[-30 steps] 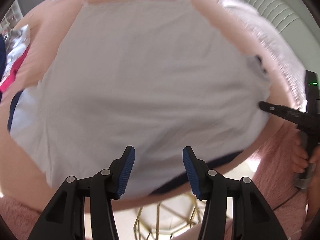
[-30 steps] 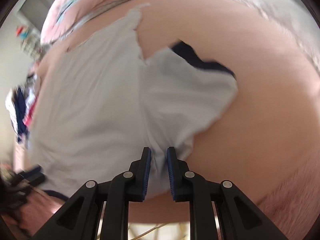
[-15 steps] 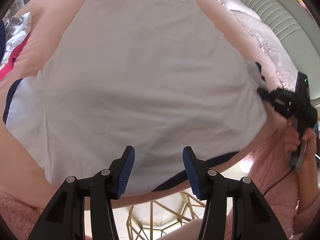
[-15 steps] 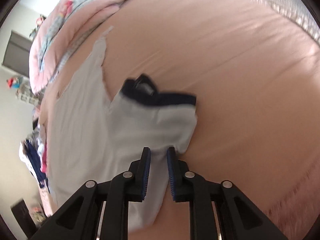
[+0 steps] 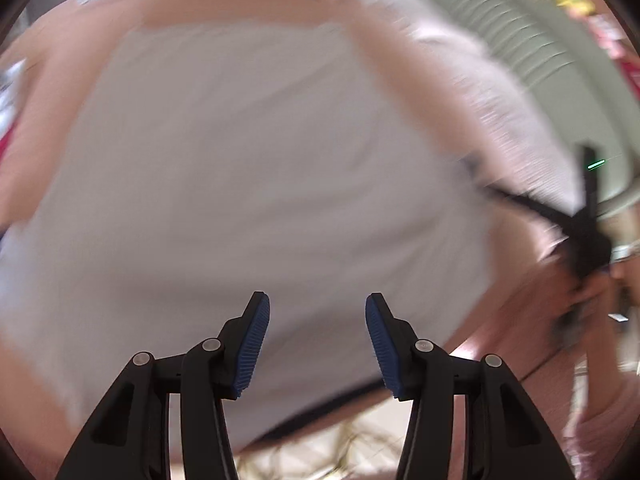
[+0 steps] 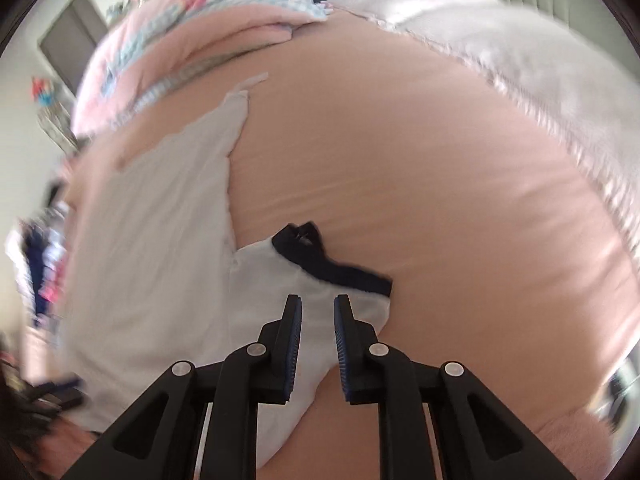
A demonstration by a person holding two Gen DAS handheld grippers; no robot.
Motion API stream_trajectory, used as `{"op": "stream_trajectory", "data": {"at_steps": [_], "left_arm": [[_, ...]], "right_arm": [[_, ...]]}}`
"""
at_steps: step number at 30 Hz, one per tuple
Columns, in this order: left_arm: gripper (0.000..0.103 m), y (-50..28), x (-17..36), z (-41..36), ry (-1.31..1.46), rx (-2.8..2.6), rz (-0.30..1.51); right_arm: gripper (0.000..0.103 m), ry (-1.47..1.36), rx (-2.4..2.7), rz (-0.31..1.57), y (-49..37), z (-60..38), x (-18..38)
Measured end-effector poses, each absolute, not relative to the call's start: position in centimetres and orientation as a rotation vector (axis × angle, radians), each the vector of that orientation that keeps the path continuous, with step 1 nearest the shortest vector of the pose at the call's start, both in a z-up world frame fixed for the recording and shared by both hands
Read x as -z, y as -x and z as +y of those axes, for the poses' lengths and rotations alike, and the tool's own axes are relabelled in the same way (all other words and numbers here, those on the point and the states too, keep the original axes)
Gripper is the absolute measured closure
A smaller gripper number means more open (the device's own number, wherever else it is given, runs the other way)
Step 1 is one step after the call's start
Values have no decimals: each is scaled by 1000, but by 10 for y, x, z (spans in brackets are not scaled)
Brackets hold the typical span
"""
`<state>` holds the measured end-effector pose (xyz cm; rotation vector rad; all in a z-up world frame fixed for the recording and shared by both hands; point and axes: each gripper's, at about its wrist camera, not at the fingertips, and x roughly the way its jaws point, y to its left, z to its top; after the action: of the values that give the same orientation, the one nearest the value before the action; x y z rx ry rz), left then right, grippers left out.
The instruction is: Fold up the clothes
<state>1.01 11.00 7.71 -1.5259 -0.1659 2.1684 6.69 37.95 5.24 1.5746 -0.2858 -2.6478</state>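
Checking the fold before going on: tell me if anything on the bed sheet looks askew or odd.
The white shirt lies flat, but its navy-trimmed sleeve is bunched and crooked by the right gripper, whose jaws are opening. Nothing looks damaged.

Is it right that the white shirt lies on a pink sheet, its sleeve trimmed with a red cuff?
Not quite. The cuff is dark navy, not red; the right wrist view shows it at the sleeve's end, just beyond the right tool, whose jaws are opening. The rest holds: the white shirt lies on the pink sheet.
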Motion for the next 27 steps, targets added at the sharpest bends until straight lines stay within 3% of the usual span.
{"op": "stream_trajectory", "data": {"at_steps": [5, 10, 16, 23, 27], "left_arm": [[56, 36, -75, 214, 1407, -2174, 35], [56, 45, -54, 232, 1406, -2198, 61], [56, 60, -40, 250, 1396, -2222, 31], [56, 58, -37, 259, 1366, -2220, 137], [56, 46, -36, 264, 1340, -2242, 178]], "right_arm": [[88, -1522, 2632, -379, -32, 396, -53], [88, -1551, 2443, -73, 11, 382, -23], [88, -1517, 2185, 15, 5, 369, -12], [88, -1478, 2111, 230, 3, 339, -6], [88, -1475, 2181, 86, 36, 341, -7]]}}
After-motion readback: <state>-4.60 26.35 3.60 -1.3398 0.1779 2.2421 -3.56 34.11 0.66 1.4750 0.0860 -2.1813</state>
